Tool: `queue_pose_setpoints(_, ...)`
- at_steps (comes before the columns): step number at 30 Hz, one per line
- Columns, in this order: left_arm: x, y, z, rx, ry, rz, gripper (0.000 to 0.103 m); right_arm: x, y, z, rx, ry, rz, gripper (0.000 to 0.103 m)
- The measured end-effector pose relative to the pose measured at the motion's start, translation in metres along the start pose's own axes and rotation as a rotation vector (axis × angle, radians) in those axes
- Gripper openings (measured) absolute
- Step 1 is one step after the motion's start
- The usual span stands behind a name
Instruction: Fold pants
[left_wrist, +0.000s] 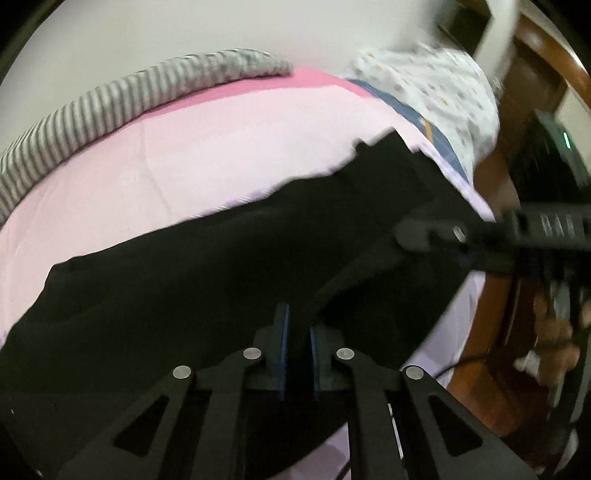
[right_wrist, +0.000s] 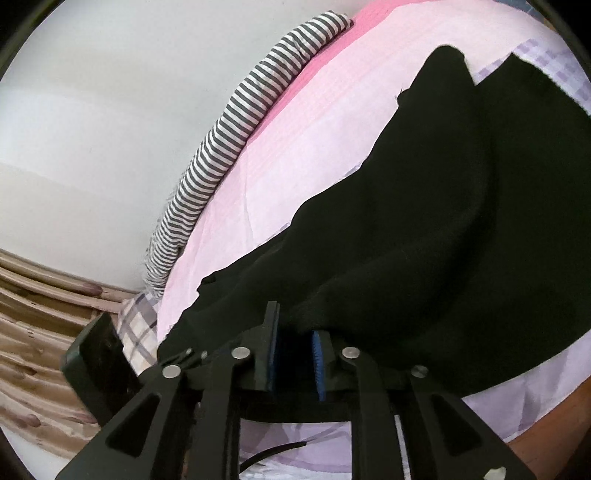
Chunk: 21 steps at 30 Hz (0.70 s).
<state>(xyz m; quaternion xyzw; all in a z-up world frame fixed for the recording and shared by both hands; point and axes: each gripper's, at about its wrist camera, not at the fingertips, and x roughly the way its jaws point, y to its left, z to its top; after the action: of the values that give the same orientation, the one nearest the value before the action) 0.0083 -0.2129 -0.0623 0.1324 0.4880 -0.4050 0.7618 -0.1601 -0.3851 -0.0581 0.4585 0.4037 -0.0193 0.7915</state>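
Observation:
Black pants (left_wrist: 221, 266) lie spread across a pale pink bed sheet (left_wrist: 184, 155). My left gripper (left_wrist: 297, 321) is low over them, near the bed's near edge, its blue pads shut on a raised ridge of the black cloth. One finger (left_wrist: 424, 232) of the right gripper reaches in from the right onto the pants. In the right wrist view the pants (right_wrist: 461, 221) run away to the upper right. My right gripper (right_wrist: 295, 326) is at their near hem with its jaws a little apart. The ribbed face of one pad shows bare, and black cloth bulges just ahead of the gap.
A grey-and-white striped cloth (right_wrist: 236, 122) lies along the white wall at the bed's far side. A dotted white cloth (left_wrist: 436, 85) sits at the far right corner. A black box (right_wrist: 99, 354) and a checked cloth (right_wrist: 136, 317) are at the left, by a wooden headboard (right_wrist: 37, 314). A brown wooden surface (left_wrist: 491, 306) shows beyond the bed's right edge.

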Motion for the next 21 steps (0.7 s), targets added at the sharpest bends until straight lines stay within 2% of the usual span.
queue_pose_setpoints(2, -0.004, 0.012, 0.005, -0.054, -0.026, 0.019, 0.007, 0.000, 0.000, 0.000, 0.005, 0.004, 0.022, 0.028)
queue_pose_setpoints(4, -0.006, 0.025, 0.009, -0.103, -0.042, 0.038, 0.006, -0.001, 0.000, 0.001, 0.002, -0.001, 0.006, 0.038)
queue_pose_setpoints(5, -0.008, 0.034, 0.011, -0.133, -0.052, 0.041, 0.006, -0.003, -0.001, 0.002, -0.003, -0.014, -0.010, 0.039)
queue_pose_setpoints(9, -0.005, 0.061, 0.010, -0.208, -0.045, 0.069, 0.006, -0.011, -0.011, 0.010, 0.000, -0.054, -0.067, 0.039)
queue_pose_setpoints(11, 0.001, 0.074, 0.007, -0.257, -0.030, 0.060, 0.006, -0.014, -0.022, 0.016, 0.035, -0.071, -0.090, 0.039)
queue_pose_setpoints(17, 0.012, 0.081, 0.006, -0.276, -0.014, 0.063, 0.007, -0.019, -0.057, 0.025, 0.161, -0.120, -0.112, 0.039)
queue_pose_setpoints(20, 0.015, 0.086, 0.007, -0.287, -0.008, 0.048, 0.007, -0.020, -0.069, 0.029, 0.181, -0.149, -0.143, 0.039)
queue_pose_setpoints(21, 0.016, 0.088, 0.007, -0.293, -0.006, 0.044, 0.007, -0.020, -0.071, 0.031, 0.181, -0.155, -0.148, 0.036)
